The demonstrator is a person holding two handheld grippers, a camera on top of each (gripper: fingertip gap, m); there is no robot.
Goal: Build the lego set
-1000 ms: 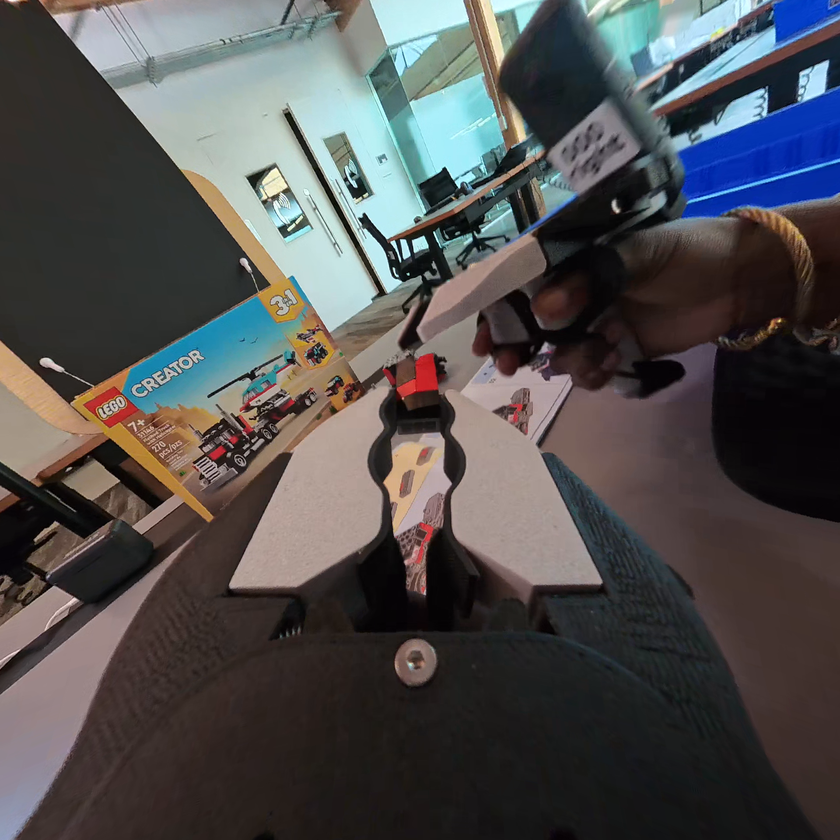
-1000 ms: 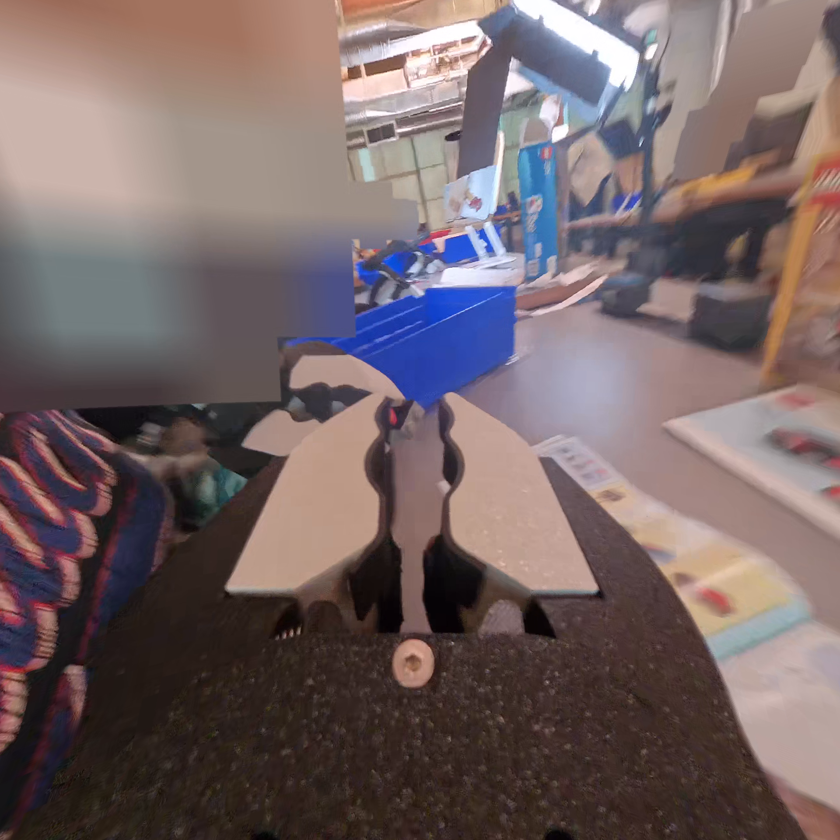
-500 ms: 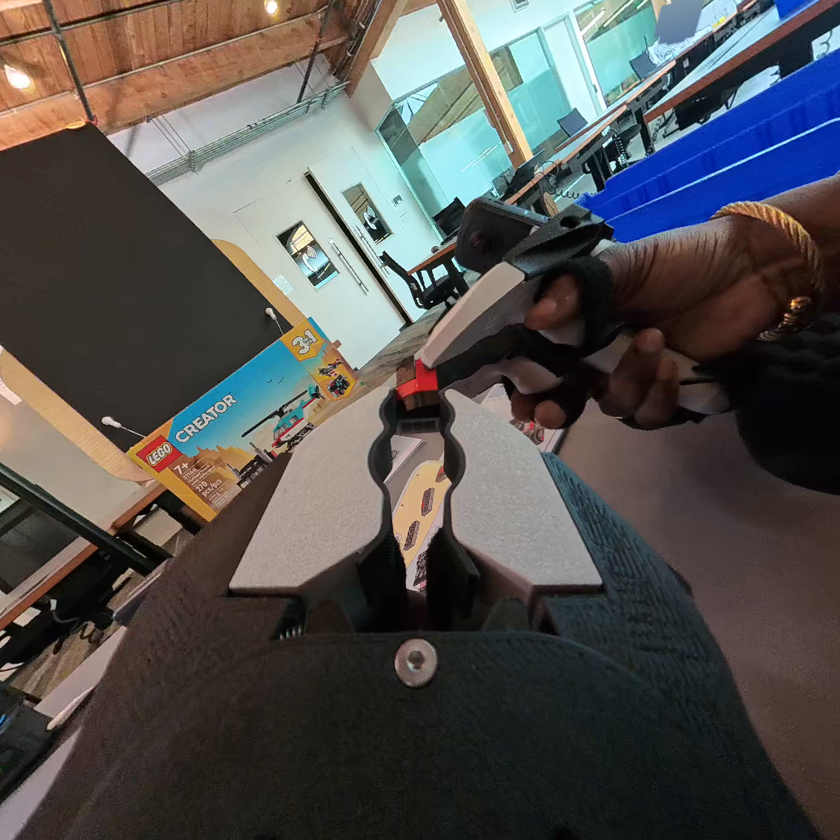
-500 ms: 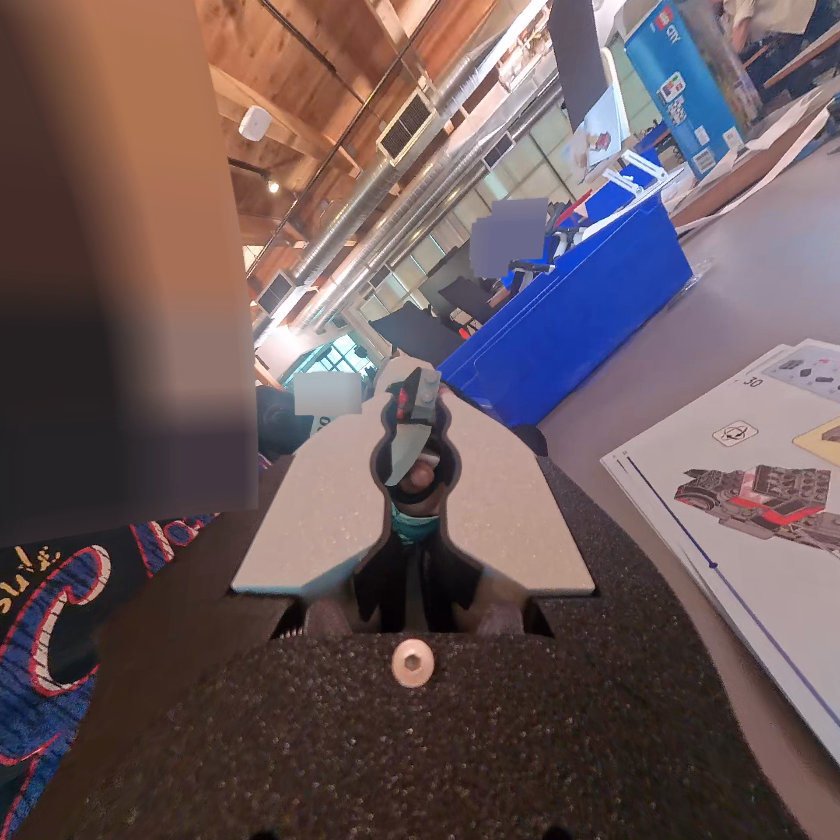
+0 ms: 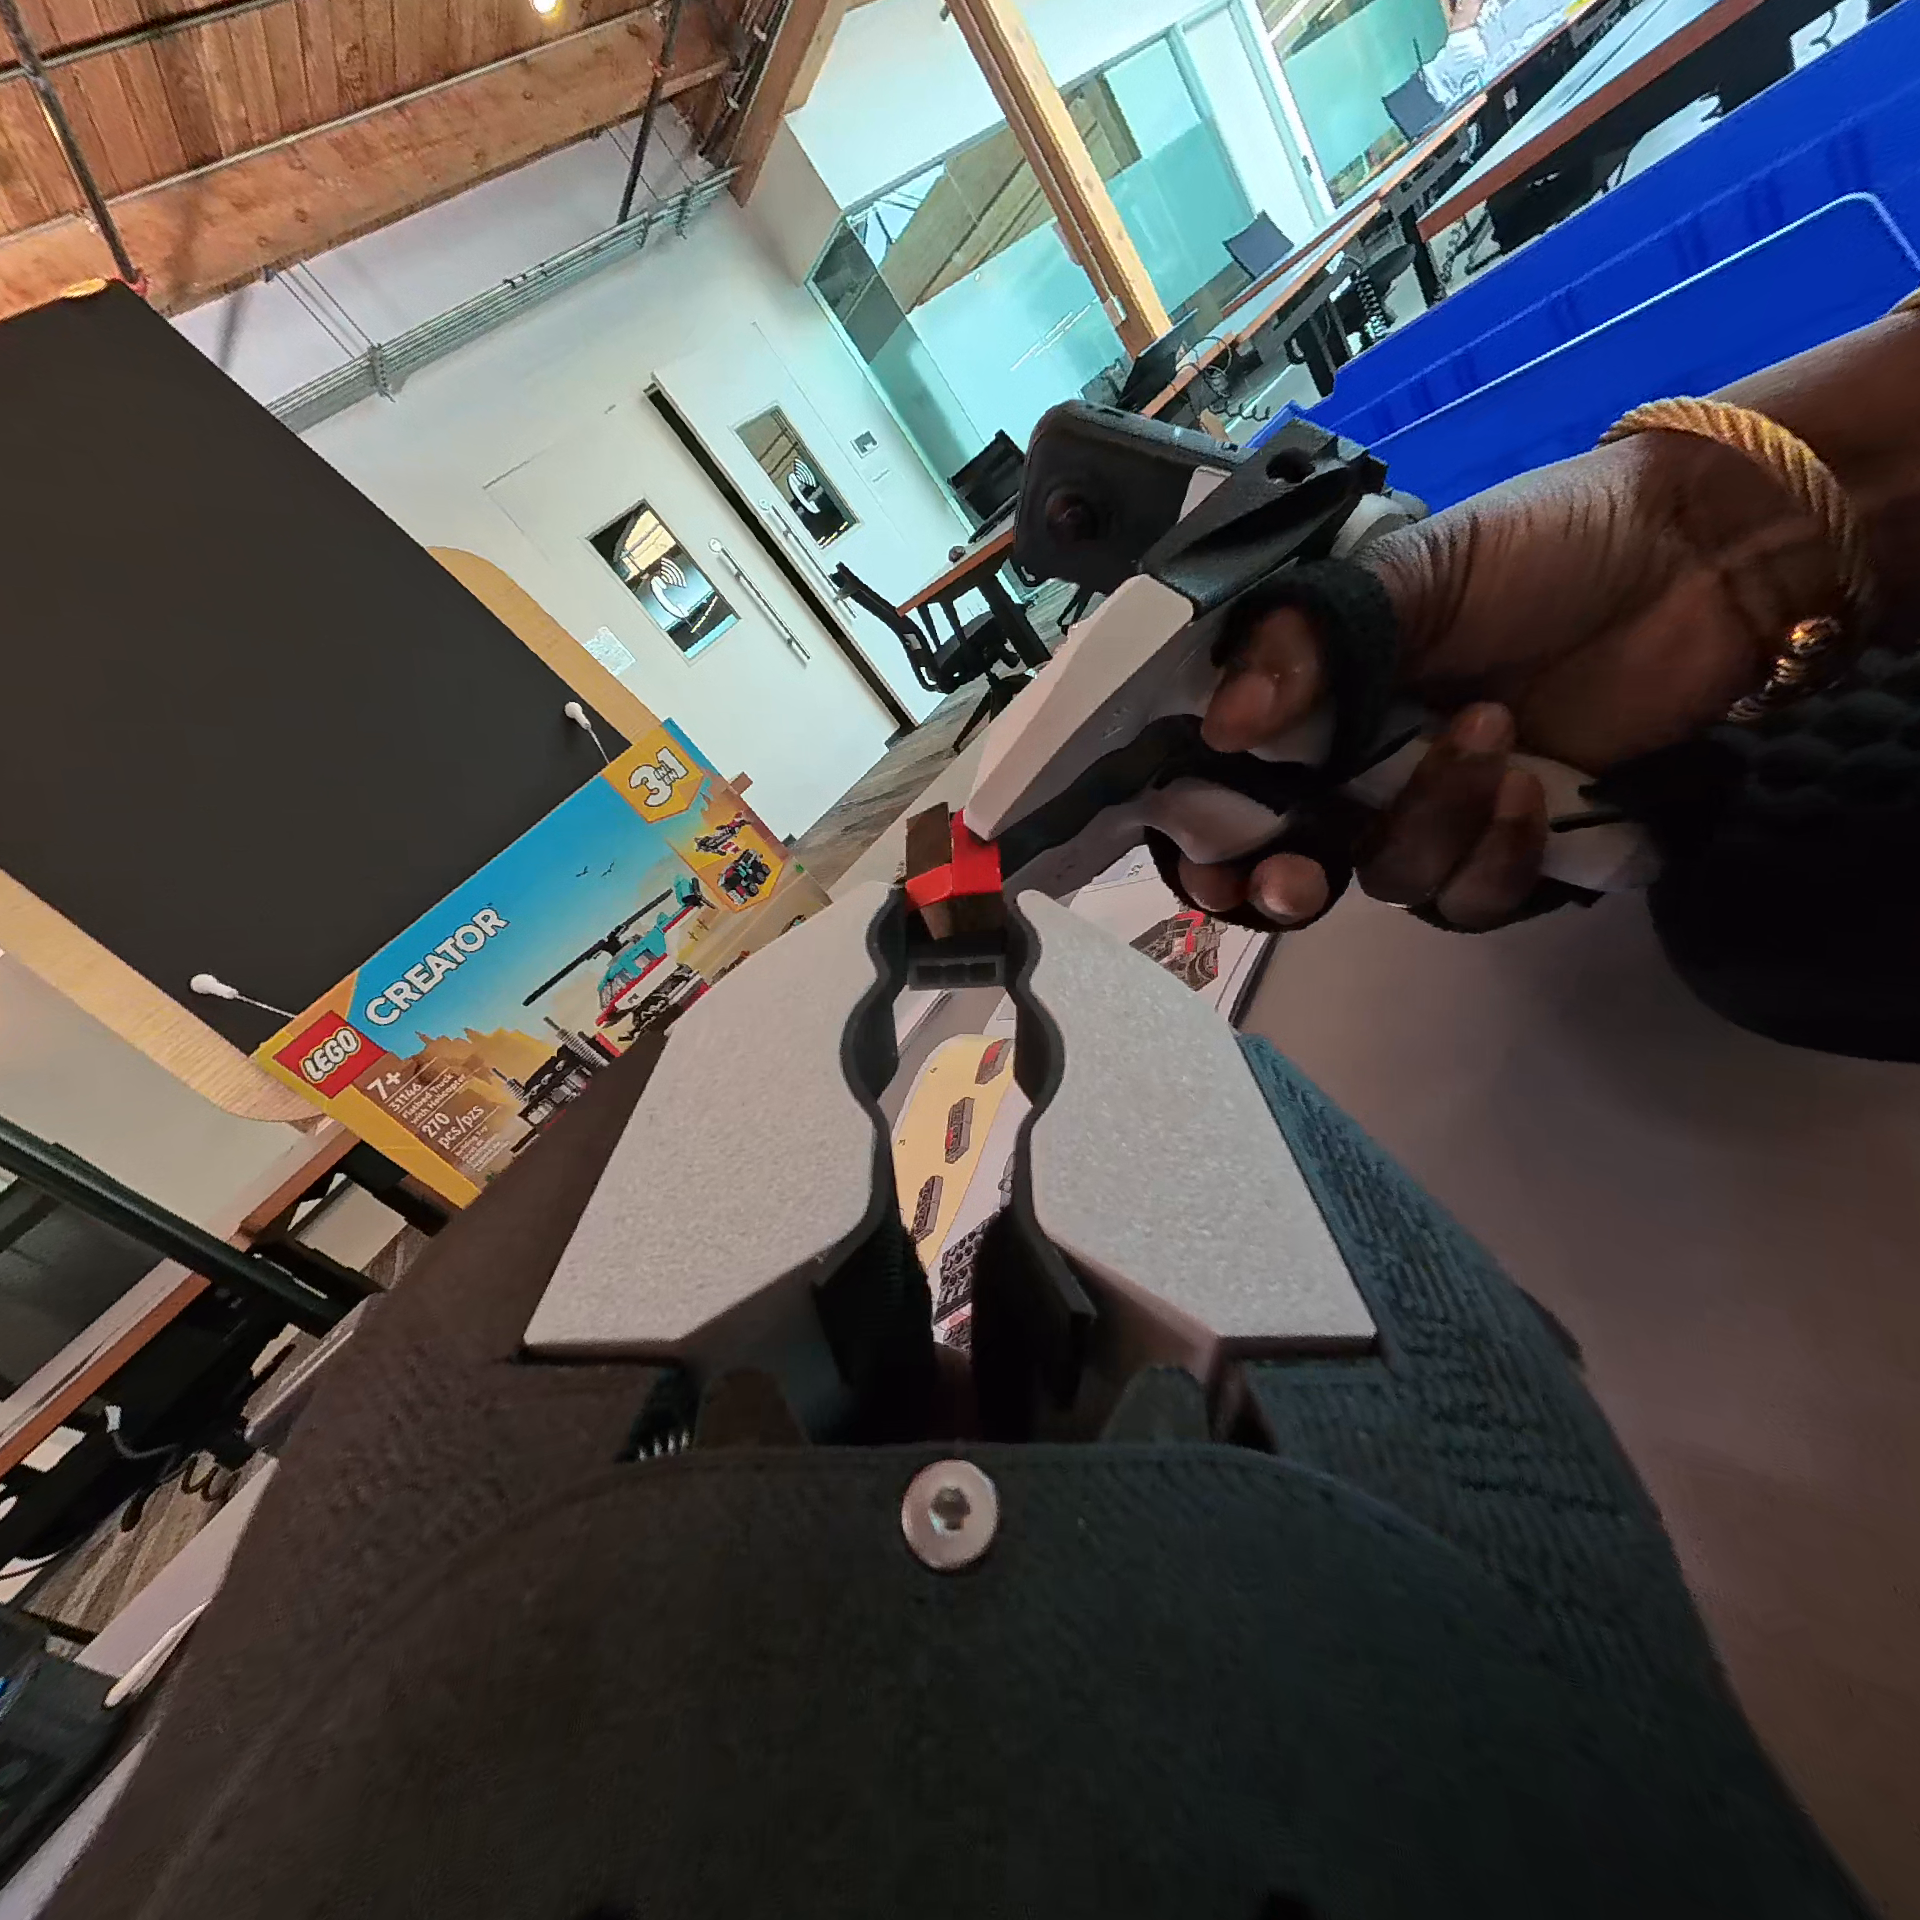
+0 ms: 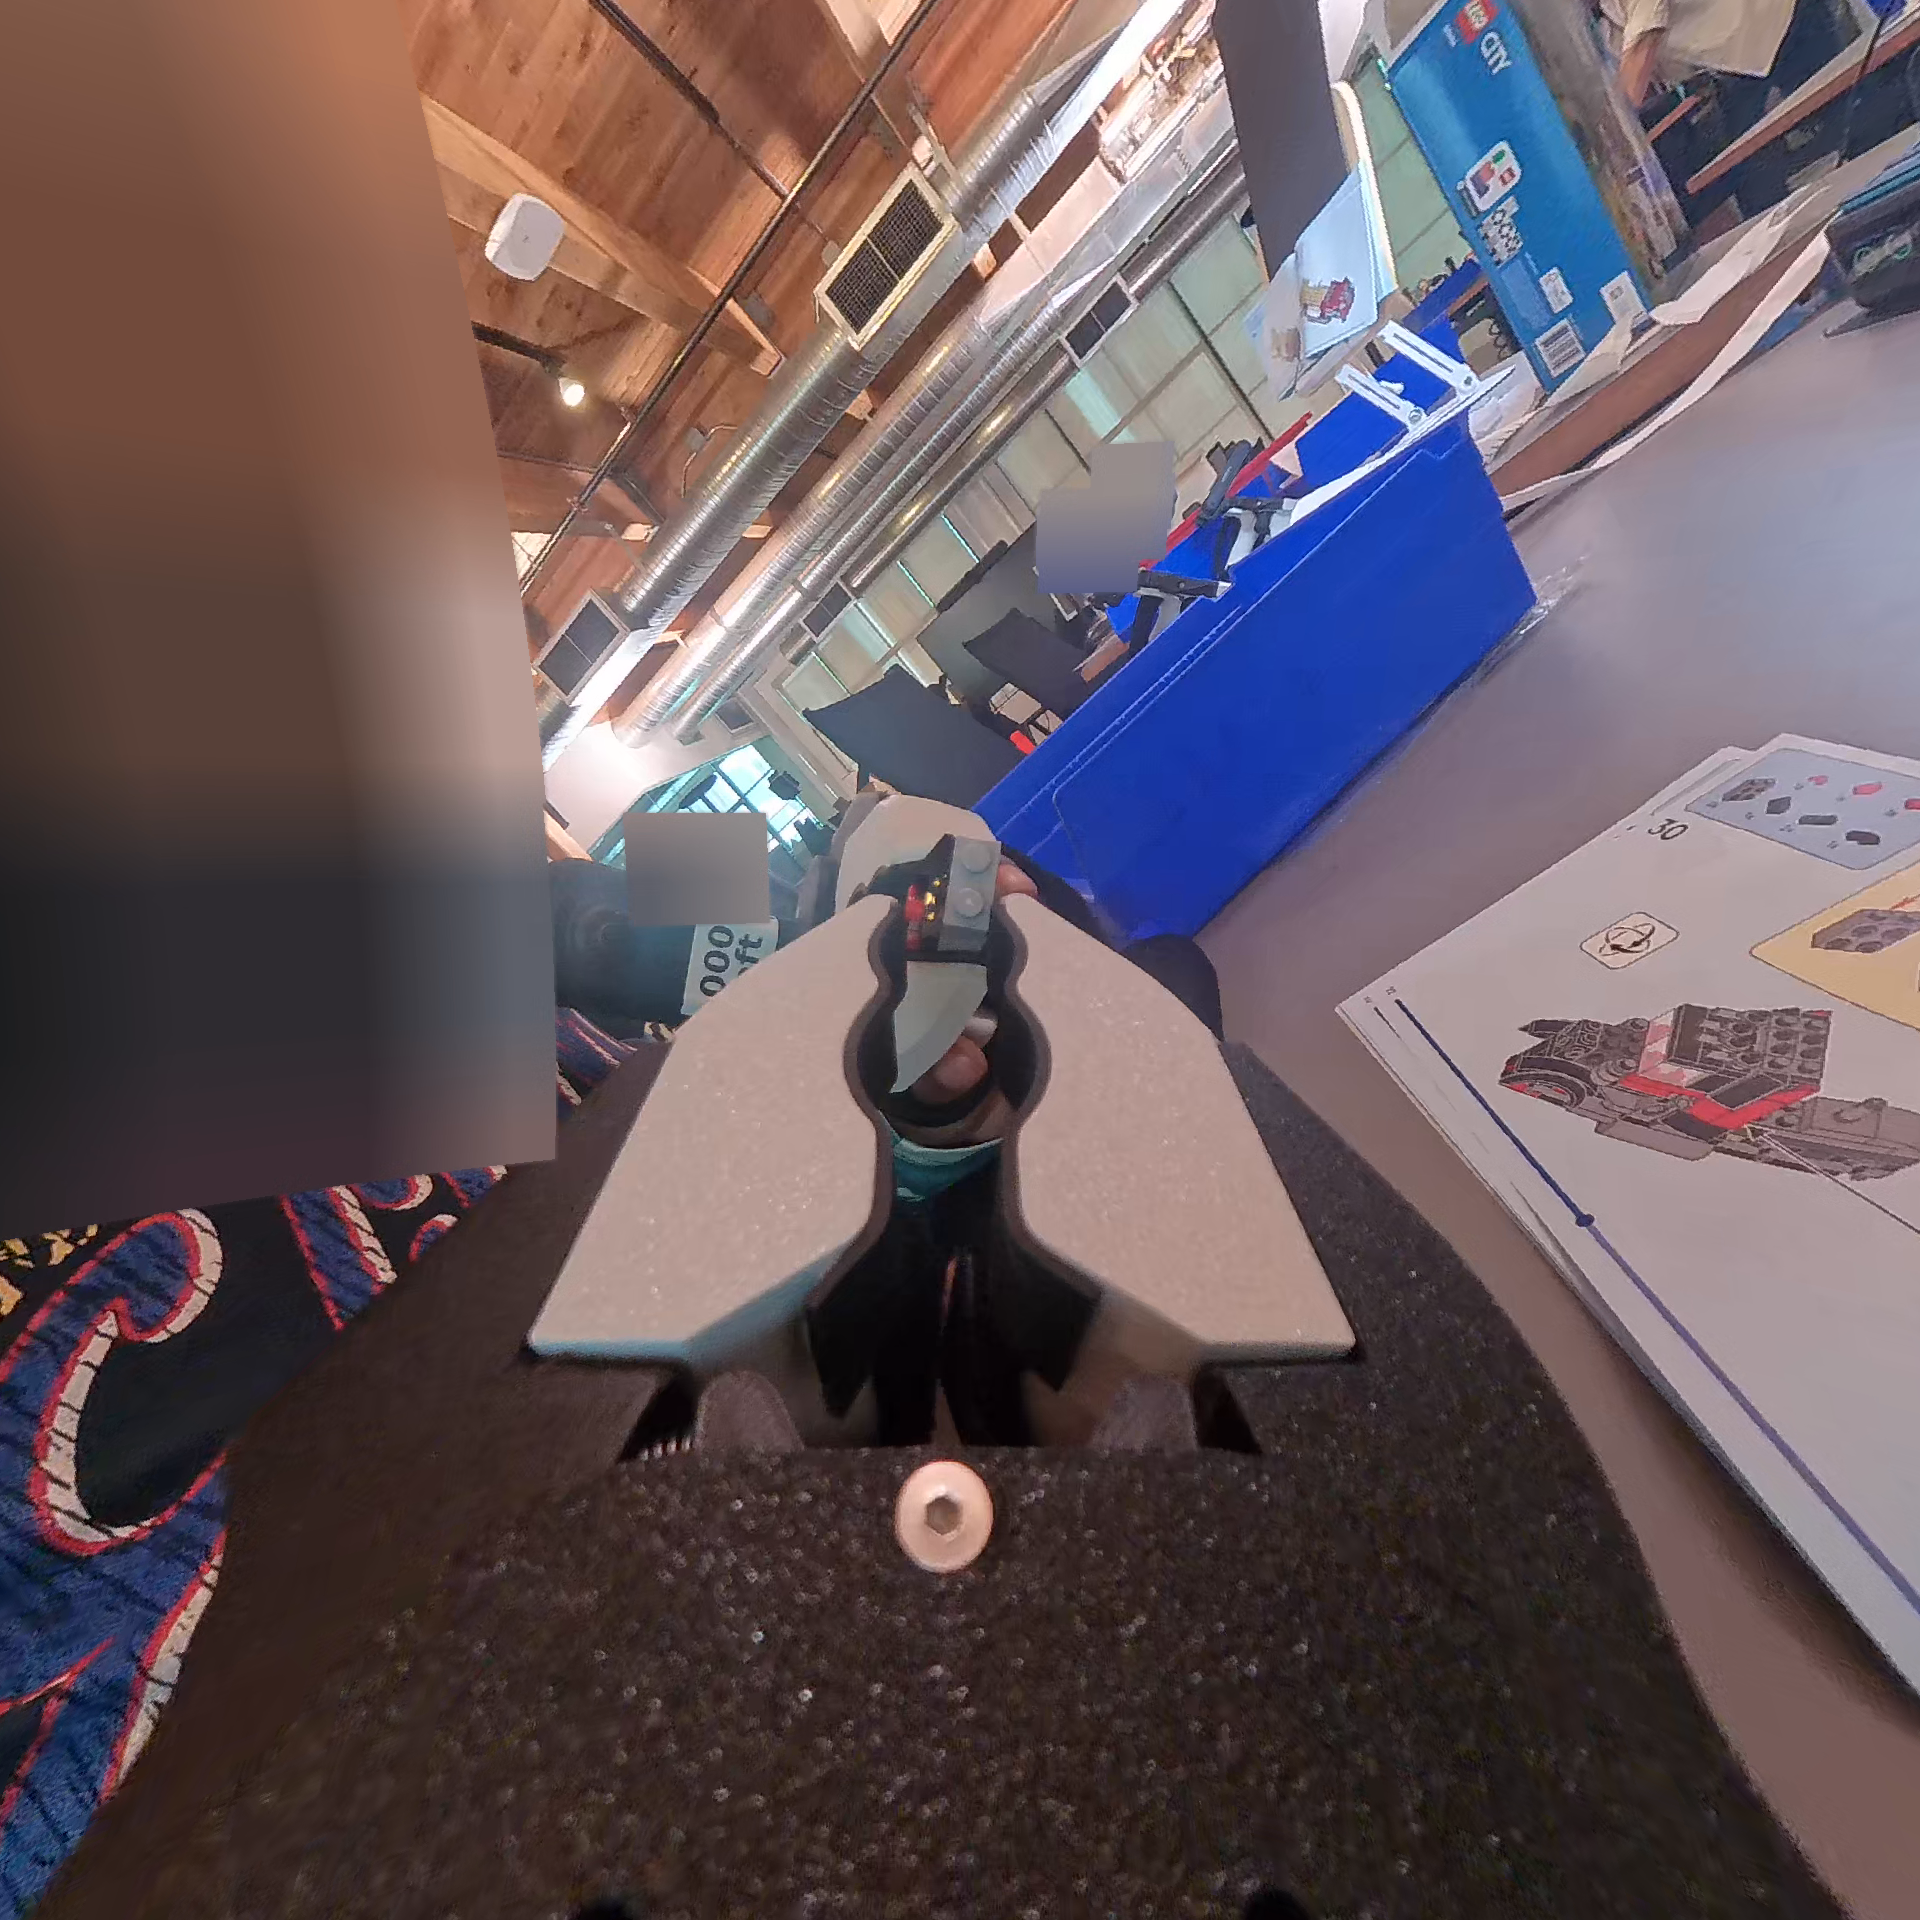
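Right hand-held gripper (image 5: 982, 831) moved onto red-black brick assy (image 5: 951, 899), left hand-held gripper (image 5: 951, 925) pinching it, right's grip unclear

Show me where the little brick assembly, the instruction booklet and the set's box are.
brick assembly (image 5: 951, 883): left wrist view, its red brick.
instruction booklet (image 6: 1662, 1226): right wrist view, open page below the truck drawing.
set's box (image 5: 520, 997): left wrist view, its front face.

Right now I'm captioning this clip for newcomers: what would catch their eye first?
Dead centre, the left gripper is shut on a small red and brown lego assembly, with the right gripper meeting it from the right. Behind on the left stands the colourful lego box. An open instruction booklet lies on the grey table.
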